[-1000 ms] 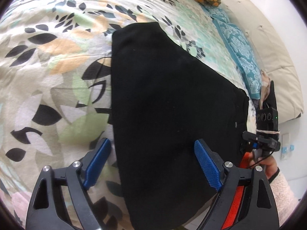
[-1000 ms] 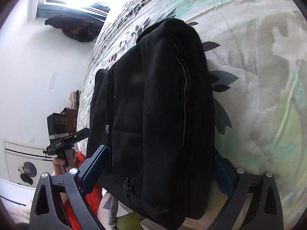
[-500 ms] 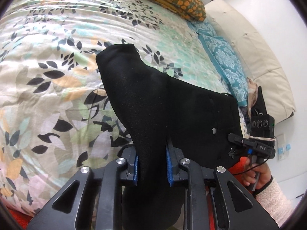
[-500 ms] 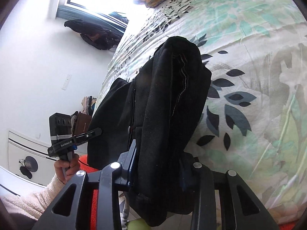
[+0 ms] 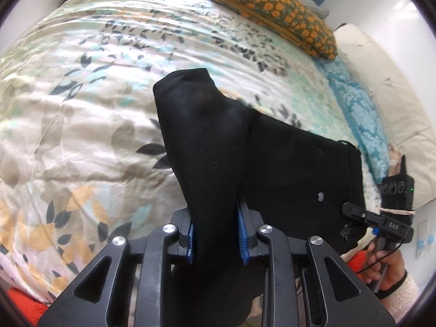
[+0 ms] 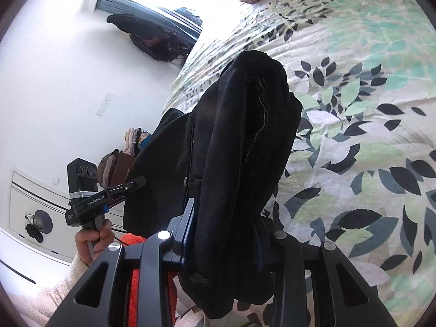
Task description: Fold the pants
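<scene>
The left gripper (image 5: 216,238) pinches a fold of the black pants (image 5: 272,160) between its blue pads (image 5: 241,241); the right gripper (image 6: 223,238) likewise clamps a thick bunch of the pants (image 6: 245,141). Beyond both sets of fingers the cloth rises in a ridge, then drops onto the leaf-print bedspread (image 5: 81,109). Farther past the left fingers lies an orange-flowered pillow (image 5: 272,11), with a teal one (image 5: 359,114) to their right.
</scene>
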{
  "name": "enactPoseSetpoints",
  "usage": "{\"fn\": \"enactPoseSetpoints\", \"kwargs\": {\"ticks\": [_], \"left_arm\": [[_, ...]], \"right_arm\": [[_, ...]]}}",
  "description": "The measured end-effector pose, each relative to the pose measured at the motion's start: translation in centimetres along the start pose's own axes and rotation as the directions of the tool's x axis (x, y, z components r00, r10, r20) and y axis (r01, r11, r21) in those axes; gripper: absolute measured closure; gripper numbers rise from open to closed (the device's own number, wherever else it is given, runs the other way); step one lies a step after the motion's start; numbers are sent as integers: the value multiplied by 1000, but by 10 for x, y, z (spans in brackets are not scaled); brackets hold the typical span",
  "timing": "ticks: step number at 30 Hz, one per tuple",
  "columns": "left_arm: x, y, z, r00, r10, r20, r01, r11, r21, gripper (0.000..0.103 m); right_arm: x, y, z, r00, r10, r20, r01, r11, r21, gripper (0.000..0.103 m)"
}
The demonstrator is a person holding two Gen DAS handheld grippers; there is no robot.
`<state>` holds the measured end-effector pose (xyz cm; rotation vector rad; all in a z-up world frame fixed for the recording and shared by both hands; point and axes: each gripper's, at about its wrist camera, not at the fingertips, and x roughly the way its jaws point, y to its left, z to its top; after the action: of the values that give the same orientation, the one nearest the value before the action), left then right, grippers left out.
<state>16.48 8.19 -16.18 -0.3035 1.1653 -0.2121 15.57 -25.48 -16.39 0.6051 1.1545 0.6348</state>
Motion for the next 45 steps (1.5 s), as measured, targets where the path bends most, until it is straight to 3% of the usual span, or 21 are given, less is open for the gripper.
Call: {"fn": "enactPoseSetpoints", "kwargs": {"ticks": [1, 2, 3, 4, 6, 7, 10, 13, 15, 16, 19, 20, 21, 23, 24, 29, 31, 36, 39, 43, 45], "left_arm": [[13, 5, -6, 994, 107, -24, -107, 994, 5, 61], [19, 9, -12, 978, 207, -29, -207, 978, 8, 42], [17, 9, -18, 965, 261, -2, -261, 965, 2, 35], [7, 10, -25, 958, 284, 47, -284, 959, -9, 34], [-10, 0, -33, 926, 355, 126, -357, 934, -5, 25], [-17, -6, -34, 911, 379, 162, -385, 923, 7, 24], [-33, -22, -35, 882, 414, 224, -430, 902, 29, 24], [-42, -30, -33, 875, 417, 244, -435, 900, 22, 24], [-46, -37, -35, 871, 420, 255, -440, 898, 23, 24], [-49, -40, -36, 868, 421, 263, -443, 896, 24, 24], [-62, -48, -43, 856, 429, 288, -455, 890, 26, 24], [-64, -49, -43, 854, 430, 293, -456, 889, 25, 24], [-67, -50, -46, 854, 427, 297, -454, 891, 22, 24], [-73, -51, -51, 856, 422, 299, -447, 894, 19, 24], [-76, -52, -55, 858, 418, 298, -443, 896, 18, 24], [-89, -53, -89, 898, 361, 251, -385, 922, 50, 24], [-98, -58, -111, 903, 355, 241, -383, 920, 80, 24], [-145, -80, -155, 869, 384, 312, -440, 888, 132, 24], [-178, -97, -163, 836, 417, 356, -480, 871, 107, 24], [-212, -104, -165, 796, 449, 405, -474, 879, -44, 24], [-212, -108, -158, 812, 452, 369, -469, 882, -49, 24]], "right_arm": [[14, -7, -3, 999, -33, -20, 34, 999, 15, 61], [25, -14, -7, 995, -88, -40, 89, 996, 29, 56], [34, -22, -15, 972, -232, -45, 233, 972, 37, 40], [34, -22, -15, 972, -232, -45, 233, 972, 37, 22], [6, -18, -29, 960, -273, 67, 271, 962, 31, 5], [6, -18, -29, 960, -273, 67, 271, 962, 31, 1], [-32, -1, -31, 908, -390, 150, 404, 912, -74, 0], [-56, 14, -32, 859, -463, 220, 495, 861, -119, 0], [-62, 20, -33, 847, -475, 240, 512, 850, -126, 0], [-73, 31, -37, 820, -500, 277, 550, 824, -140, 0], [-79, 47, -45, 780, -547, 303, 608, 777, -161, 0], [-79, 47, -45, 780, -547, 303, 608, 777, -161, 0], [-74, 53, -49, 758, -579, 299, 640, 748, -173, 0], [-70, 53, -51, 749, -598, 286, 655, 734, -180, 0], [-63, 52, -60, 726, -636, 261, 685, 704, -189, 0], [-53, 47, -84, 729, -660, 180, 684, 702, -198, 0], [-48, 52, -110, 724, -682, 107, 684, 690, -237, 0], [-73, 82, -135, 756, -650, 81, 650, 728, -218, 0], [-123, 143, -138, 776, -607, 173, 631, 748, -206, 0], [-141, 192, -141, 735, -624, 265, 676, 703, -220, 0], [-131, 200, -146, 732, -633, 251, 680, 702, -213, 0]]}}
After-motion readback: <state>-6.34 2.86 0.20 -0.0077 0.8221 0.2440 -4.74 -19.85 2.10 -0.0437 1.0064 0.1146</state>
